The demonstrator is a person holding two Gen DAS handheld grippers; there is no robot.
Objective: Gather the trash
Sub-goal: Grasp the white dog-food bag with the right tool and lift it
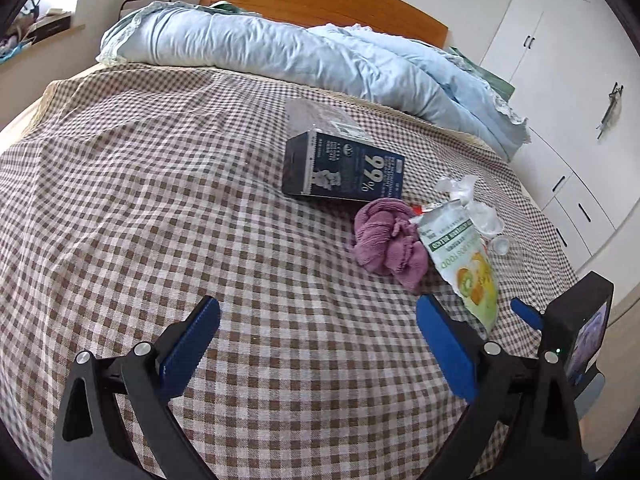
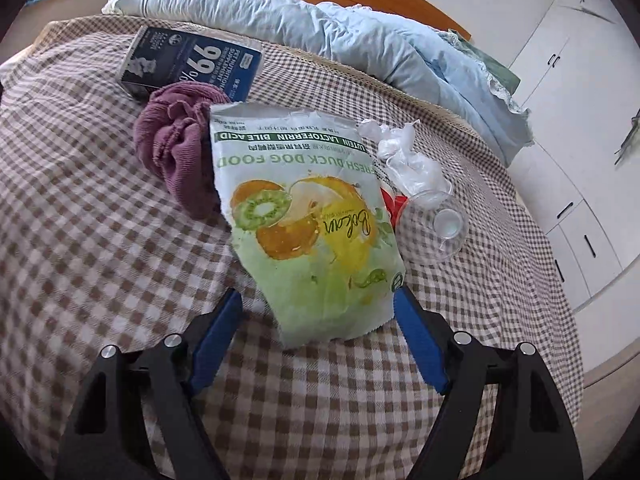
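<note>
Checked brown-and-white bedspread (image 1: 160,200) fills your left wrist view. Left tool (image 1: 318,340): jaws wide apart over bare cloth, nothing between them. Ahead: dark blue box (image 1: 344,168), crumpled purple cloth (image 1: 386,240), green dog-food pouch (image 1: 466,264) beside it, rumpled pale blue duvet (image 1: 280,52) beyond.

Right wrist view: right tool (image 2: 318,320), jaws apart, straddles the pouch's (image 2: 316,220) near end; pads not visibly pressing. Purple cloth (image 2: 176,148) touches its left edge; crumpled clear plastic (image 2: 404,156) and a clear cup (image 2: 444,228) lie at its right.
</note>
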